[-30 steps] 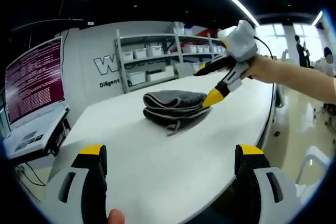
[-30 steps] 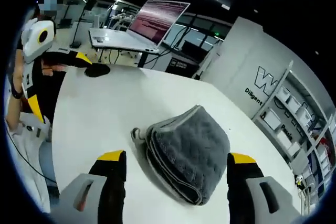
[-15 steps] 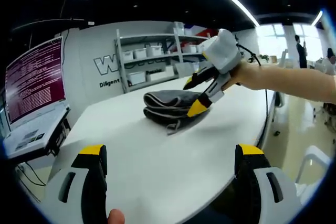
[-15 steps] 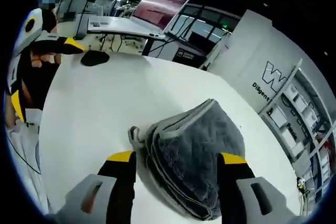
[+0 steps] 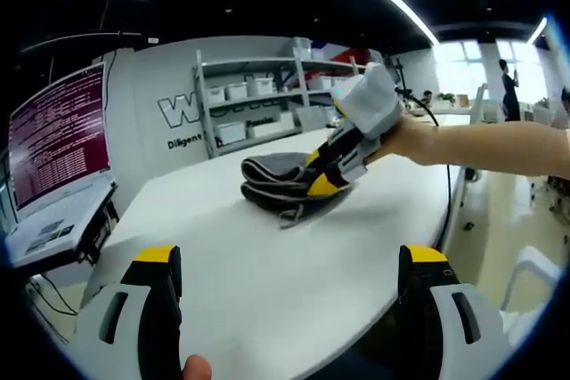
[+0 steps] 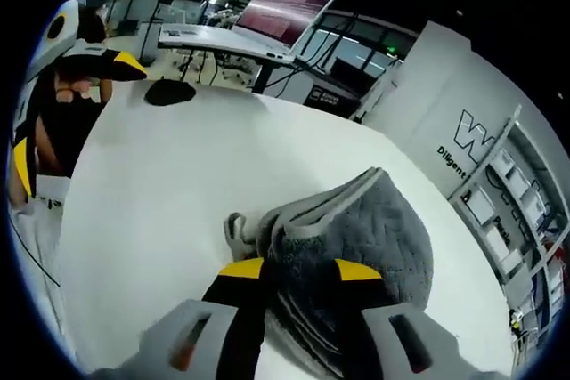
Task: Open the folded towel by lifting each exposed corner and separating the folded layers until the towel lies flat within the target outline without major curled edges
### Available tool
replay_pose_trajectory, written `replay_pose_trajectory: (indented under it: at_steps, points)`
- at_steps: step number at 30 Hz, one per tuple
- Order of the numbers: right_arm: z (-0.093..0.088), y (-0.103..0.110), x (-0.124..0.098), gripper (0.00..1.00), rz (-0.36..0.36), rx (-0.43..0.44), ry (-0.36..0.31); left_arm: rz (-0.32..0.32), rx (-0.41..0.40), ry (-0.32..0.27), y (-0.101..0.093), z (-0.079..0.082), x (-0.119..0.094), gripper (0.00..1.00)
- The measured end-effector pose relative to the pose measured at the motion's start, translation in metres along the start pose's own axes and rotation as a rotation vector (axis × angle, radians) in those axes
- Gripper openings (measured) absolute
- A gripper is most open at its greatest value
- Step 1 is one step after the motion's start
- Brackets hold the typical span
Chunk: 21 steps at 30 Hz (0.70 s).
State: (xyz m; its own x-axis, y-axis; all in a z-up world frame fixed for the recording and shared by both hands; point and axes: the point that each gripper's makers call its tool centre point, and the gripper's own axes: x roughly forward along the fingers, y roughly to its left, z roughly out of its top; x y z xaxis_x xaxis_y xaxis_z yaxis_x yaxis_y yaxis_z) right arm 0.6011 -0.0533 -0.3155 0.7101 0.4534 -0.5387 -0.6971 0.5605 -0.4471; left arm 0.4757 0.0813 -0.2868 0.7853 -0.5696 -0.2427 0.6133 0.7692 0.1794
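Now the right gripper (image 6: 298,270) pinches the soft, floppy grey towel (image 6: 374,229) at its layered edge, mid-frame; left gripper (image 5: 289,260) gapes wide.

The folded towel (image 5: 283,177) lies on the desk (image 5: 267,264), toward its far side in the left gripper view. Behind it stands a shelf rack (image 5: 267,100) against the wall. A monitor (image 5: 58,135) stands left of the desk. The right gripper (image 6: 298,270) has its jaws on the towel's near edge. The left gripper (image 5: 289,260) hangs over the desk's near edge.
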Motion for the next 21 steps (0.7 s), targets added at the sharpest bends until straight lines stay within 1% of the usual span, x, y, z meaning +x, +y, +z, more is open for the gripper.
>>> replay_pose_trajectory:
  at_steps: [2, 5, 8, 10, 13, 17, 19, 21]
  points:
    - [0.0, 0.0, 0.0, 0.17, 0.0, -0.001, -0.004, -0.005, -0.002, 0.001, -0.003, -0.001, 0.001, 1.0]
    - [-0.001, 0.0, -0.001, 0.09, 0.0, -0.024, -0.002, -0.012, -0.006, 0.004, -0.008, -0.004, 0.002, 1.0]
    - [0.001, 0.0, -0.003, 0.06, -0.002, -0.032, -0.008, -0.016, -0.007, 0.009, -0.01, -0.006, 0.003, 1.0]
    - [0.002, 0.0, -0.006, 0.05, 0.003, -0.015, -0.017, -0.019, -0.008, 0.012, -0.012, -0.007, 0.003, 1.0]
    - [0.006, 0.002, -0.01, 0.04, 0.012, 0.029, -0.047, -0.022, -0.01, 0.008, -0.015, -0.007, 0.002, 1.0]
    - [0.01, 0.002, -0.015, 0.04, 0.024, 0.108, -0.092, -0.025, -0.005, 0.006, -0.017, -0.005, 0.001, 1.0]
    - [0.015, -0.001, -0.02, 0.04, 0.024, 0.154, -0.132, -0.023, -0.003, 0.005, -0.017, -0.005, 0.001, 1.0]
    - [0.02, -0.01, -0.025, 0.04, 0.022, 0.213, -0.175, -0.022, -0.004, 0.004, -0.016, -0.004, 0.001, 1.0]
